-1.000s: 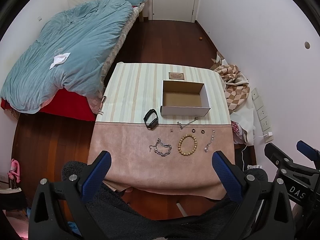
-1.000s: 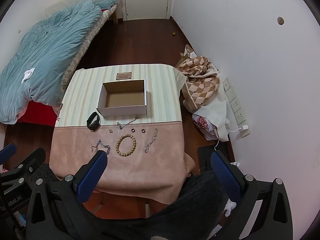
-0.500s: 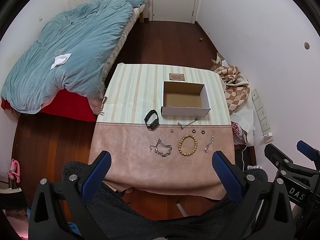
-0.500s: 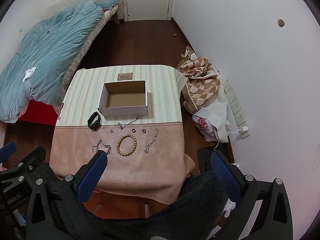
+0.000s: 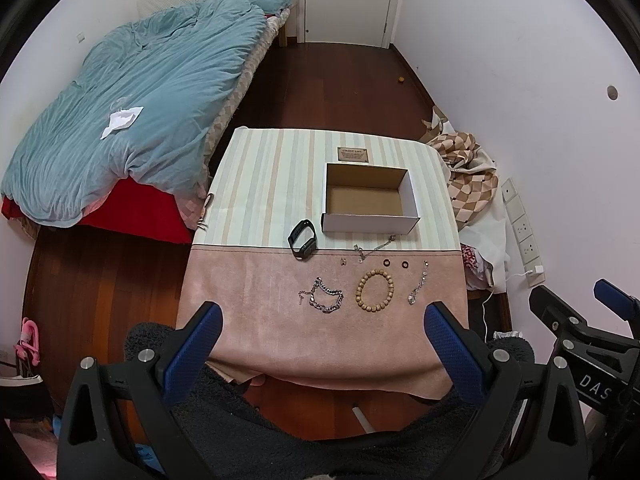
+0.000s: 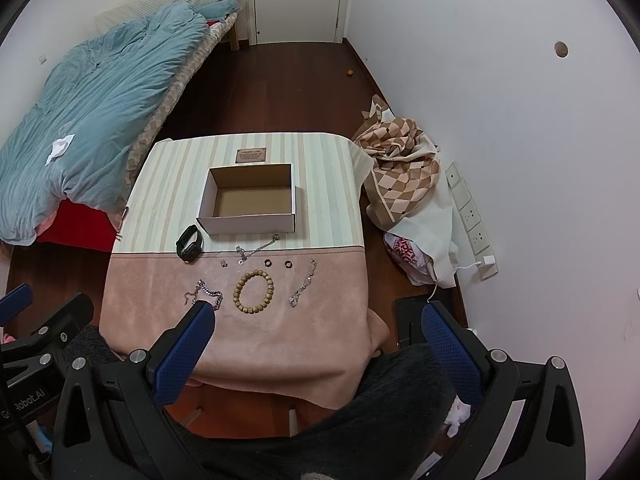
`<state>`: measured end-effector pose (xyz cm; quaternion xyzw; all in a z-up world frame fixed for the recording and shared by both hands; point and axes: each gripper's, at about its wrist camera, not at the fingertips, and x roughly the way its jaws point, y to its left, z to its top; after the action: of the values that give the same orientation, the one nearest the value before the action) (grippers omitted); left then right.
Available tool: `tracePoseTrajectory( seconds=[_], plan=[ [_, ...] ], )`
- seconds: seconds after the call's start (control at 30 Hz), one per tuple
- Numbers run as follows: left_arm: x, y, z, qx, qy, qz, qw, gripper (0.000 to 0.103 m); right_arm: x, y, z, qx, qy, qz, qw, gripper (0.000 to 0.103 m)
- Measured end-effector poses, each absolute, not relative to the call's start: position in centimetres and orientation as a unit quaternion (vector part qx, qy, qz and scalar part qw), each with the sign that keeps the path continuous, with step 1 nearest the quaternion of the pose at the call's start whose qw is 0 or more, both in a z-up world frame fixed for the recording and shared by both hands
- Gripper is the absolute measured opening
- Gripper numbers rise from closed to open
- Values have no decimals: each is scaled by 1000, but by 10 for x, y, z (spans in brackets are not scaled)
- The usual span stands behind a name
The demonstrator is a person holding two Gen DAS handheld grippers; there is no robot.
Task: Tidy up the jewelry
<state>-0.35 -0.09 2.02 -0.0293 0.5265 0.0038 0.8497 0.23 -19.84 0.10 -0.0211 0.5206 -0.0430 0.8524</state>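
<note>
Change since earlier: almost nothing moved; both views only crept slightly, and every piece lay where it had been.
Left gripper [image 5: 322, 330]: held high above the near table edge, jaws wide apart, nothing between the blue pads.
Right gripper [image 6: 318, 330]: likewise high and back, jaws spread wide and empty; its left pad overlapped the chunky chain in view without touching it.
Table [image 5: 256, 320]: covered by a pink and striped cloth.
Near row: chunky silver chain [image 5: 325, 300], wooden bead bracelet [image 5: 375, 292] and thin silver bracelet [image 5: 418, 288], all apart on the pink half.
Middle row: small earrings [image 5: 343, 261], thin necklace [image 5: 372, 249], two dark rings [image 5: 386, 264] [image 5: 405, 265].
Black smart band [image 5: 303, 239]: on the seam, just left of the box.
Cardboard box [image 5: 370, 224]: open, nothing in it, on the striped half.
Obstructions: none between either gripper and the jewelry.
Surroundings: bed with blue duvet [image 5: 132, 112] left; checkered cloth heap [image 6: 400, 164] right, by the wall.
</note>
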Motion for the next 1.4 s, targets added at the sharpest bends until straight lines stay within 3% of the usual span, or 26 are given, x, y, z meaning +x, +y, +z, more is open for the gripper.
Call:
tracePoseTrajectory(
  seconds=[0.3,0.6,0.67,0.83,0.97,1.03,1.17,1.27,1.4],
  plan=[
    [9,5,11,-17,518,24,855,103,14,-208,-11,-3,514,-53,856,103],
    [60,38,-75,18,565,88,820,103,58,-203,-110,58,570,-14,820,103],
    [69,41,-99,29,578,94,810,103,69,-201,-136,62,581,-13,811,97],
    [89,45,-162,42,628,88,772,103,97,-190,-207,64,635,-2,770,64],
    [96,45,-199,-3,656,64,752,101,103,-186,-233,67,651,0,756,63],
    [97,42,-216,-28,670,50,740,92,105,-186,-244,58,654,-6,754,63],
    [102,24,-254,-42,703,24,710,55,113,-191,-260,58,663,-15,747,63],
    [103,16,-275,-44,716,13,697,44,120,-196,-269,55,665,-19,744,63],
    [104,8,-281,-35,706,7,707,39,128,-198,-279,48,669,-17,741,63]
  ],
)
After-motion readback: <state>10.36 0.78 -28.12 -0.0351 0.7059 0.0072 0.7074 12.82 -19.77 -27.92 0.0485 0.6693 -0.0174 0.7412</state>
